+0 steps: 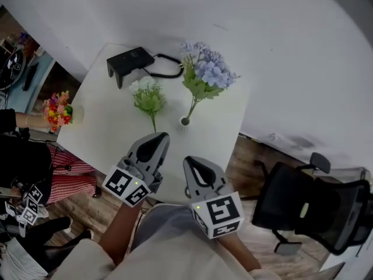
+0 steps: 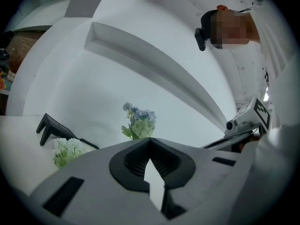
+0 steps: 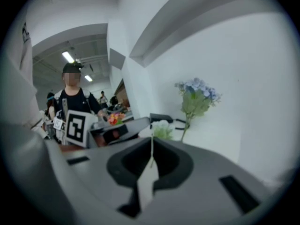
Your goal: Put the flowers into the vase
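A blue-flowered sprig (image 1: 207, 74) stands upright in a small vase whose mouth (image 1: 185, 121) shows on the white table (image 1: 111, 130). Left of it is a white-and-green flower (image 1: 148, 95); its stem runs down to the tip of my left gripper (image 1: 157, 137). I cannot tell what the stem rests in. In the left gripper view that white flower (image 2: 68, 150) sits off to the left, the blue sprig (image 2: 138, 123) ahead, and the left gripper (image 2: 150, 140) is shut with nothing seen between its jaws. My right gripper (image 1: 195, 163) hovers at the table's near edge, also shut and empty (image 3: 151, 138).
A black device with a looped cable (image 1: 134, 62) lies at the table's far side. A bunch of colourful flowers (image 1: 56, 109) is at the left edge, by a person's hand. A black office chair (image 1: 309, 206) stands to the right. A person with a marker cube (image 3: 77, 125) stands left.
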